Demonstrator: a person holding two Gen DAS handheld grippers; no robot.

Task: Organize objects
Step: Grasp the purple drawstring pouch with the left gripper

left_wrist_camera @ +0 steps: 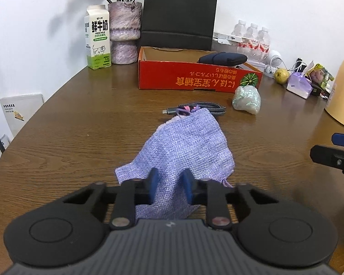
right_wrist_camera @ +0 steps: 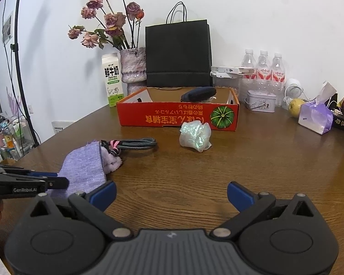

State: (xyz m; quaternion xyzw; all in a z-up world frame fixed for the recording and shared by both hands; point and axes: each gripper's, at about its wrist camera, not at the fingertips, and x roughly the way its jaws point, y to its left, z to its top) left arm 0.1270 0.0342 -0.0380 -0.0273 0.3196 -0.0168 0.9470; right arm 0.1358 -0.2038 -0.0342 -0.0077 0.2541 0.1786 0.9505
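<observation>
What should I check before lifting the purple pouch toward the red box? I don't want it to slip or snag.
1. Left gripper shut on the purple pouch: ok, both blue pads pinch the fabric.
2. Right gripper free: ok, jaws wide open over bare table.
3. Braided cable clear of the pouch: not ok, it lies right at the pouch's mouth.
4. Red box has room: ok, only a dark case shows inside.
5. Iridescent lump out of the path: cannot tell, it sits just before the box's front.
6. Pouch mouth closed: cannot tell.
</observation>
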